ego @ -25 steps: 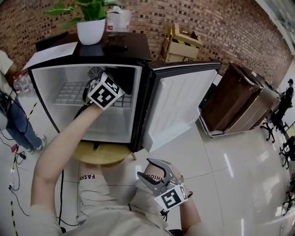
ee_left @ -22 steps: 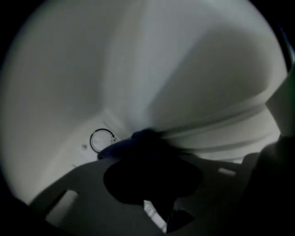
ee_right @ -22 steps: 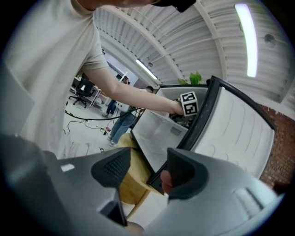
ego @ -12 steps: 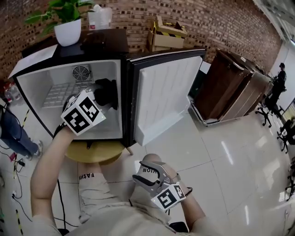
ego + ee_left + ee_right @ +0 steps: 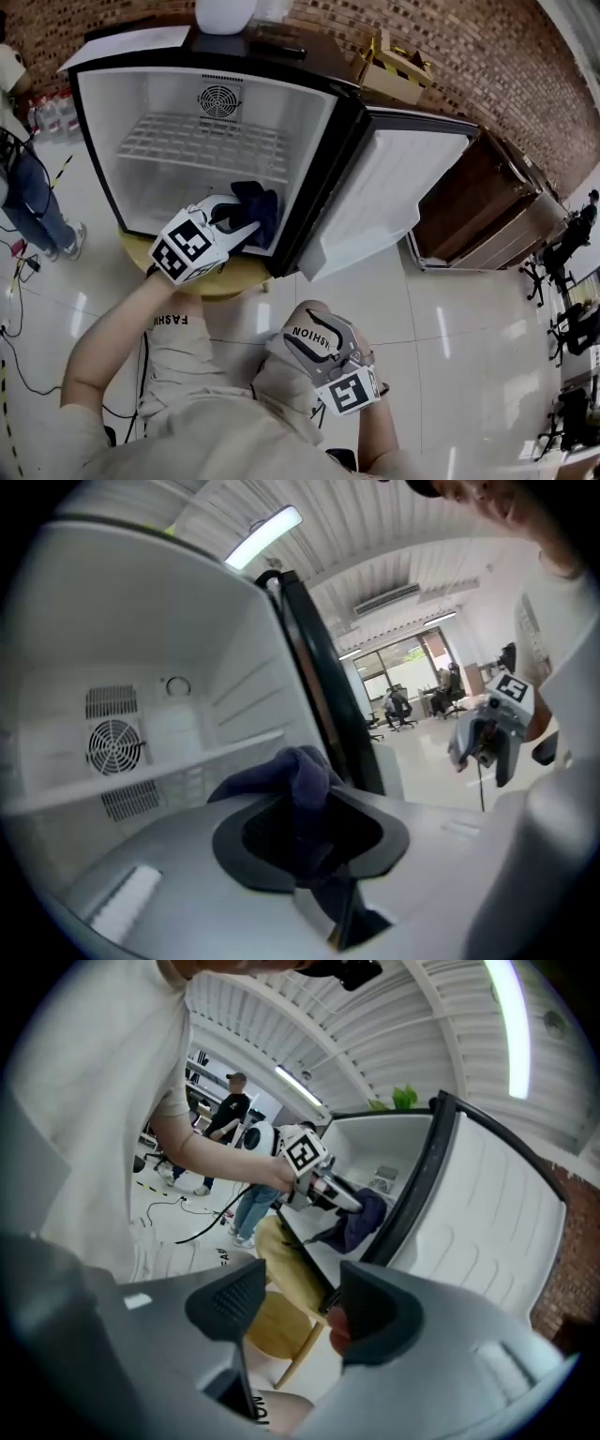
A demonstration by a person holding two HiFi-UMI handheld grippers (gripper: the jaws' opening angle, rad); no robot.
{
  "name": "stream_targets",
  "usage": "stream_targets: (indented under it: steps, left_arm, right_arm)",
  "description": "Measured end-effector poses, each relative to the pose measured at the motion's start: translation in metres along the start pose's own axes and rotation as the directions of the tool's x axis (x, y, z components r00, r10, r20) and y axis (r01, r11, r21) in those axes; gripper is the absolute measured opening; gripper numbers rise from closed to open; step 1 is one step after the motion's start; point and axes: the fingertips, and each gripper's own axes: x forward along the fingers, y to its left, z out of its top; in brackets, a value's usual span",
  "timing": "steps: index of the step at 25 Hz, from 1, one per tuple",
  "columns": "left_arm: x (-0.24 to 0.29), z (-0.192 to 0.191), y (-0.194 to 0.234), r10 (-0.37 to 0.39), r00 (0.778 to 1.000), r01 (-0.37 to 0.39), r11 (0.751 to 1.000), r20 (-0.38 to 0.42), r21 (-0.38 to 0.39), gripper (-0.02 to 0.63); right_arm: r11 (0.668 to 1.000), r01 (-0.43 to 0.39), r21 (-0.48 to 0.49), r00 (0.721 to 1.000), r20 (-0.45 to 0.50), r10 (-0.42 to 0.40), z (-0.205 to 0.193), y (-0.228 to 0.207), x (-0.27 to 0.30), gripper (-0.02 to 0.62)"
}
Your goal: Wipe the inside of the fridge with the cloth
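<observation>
The small fridge [image 5: 94, 141] stands open, white inside, with a wire shelf [image 5: 202, 145] and a round fan grille [image 5: 218, 100] on its back wall. My left gripper [image 5: 246, 230] is low at the fridge's front right corner, shut on a bunched dark blue cloth [image 5: 262, 211]. In the left gripper view the cloth [image 5: 302, 780] bulges up between the dark pads of the left gripper [image 5: 305, 832]. My right gripper [image 5: 319, 342] hovers over the person's lap, open and empty. The right gripper view shows its jaws [image 5: 295, 1312] apart, with the cloth [image 5: 364, 1222] far ahead.
The fridge door [image 5: 394, 197] swings out to the right. A round wooden stool [image 5: 220, 281] bears the fridge. A white pot [image 5: 225, 14] sits on top. A cardboard box [image 5: 398, 70] and a brown cabinet [image 5: 478, 206] lie right. A person [image 5: 23, 187] and cables [image 5: 14, 319] are left.
My left gripper has brought the cloth down from shelf height to the fridge's lower front right corner. The right gripper has stayed over the lap.
</observation>
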Motion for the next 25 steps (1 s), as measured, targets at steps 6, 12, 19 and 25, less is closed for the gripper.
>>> stream_targets:
  steps: [6,12,19,25]
  left_arm:
    - [0.071,-0.031,0.079,0.21,0.973,-0.195,0.97,0.096,-0.144,0.098]
    - [0.106,-0.016,0.14,0.312,0.929,-0.216,0.895,0.2,-0.391,0.098]
    - [0.071,0.01,0.07,0.036,0.942,0.027,0.983,0.333,-0.183,0.091]
    - [0.011,0.008,-0.004,-0.175,0.908,0.208,0.977,0.38,-0.047,0.095]
  right_arm:
    - [1.0,-0.019,0.017,1.0,-0.024,0.019,-0.013,0.004,0.001,0.253]
    - [1.0,-0.007,0.024,0.998,-0.054,0.008,-0.022,0.0,0.001,0.249]
    - [0.999,-0.035,0.036,0.997,-0.073,0.038,-0.034,0.005,0.012,0.249]
    - [0.994,-0.105,0.014,0.993,-0.052,0.105,-0.023,0.023,0.037,0.249]
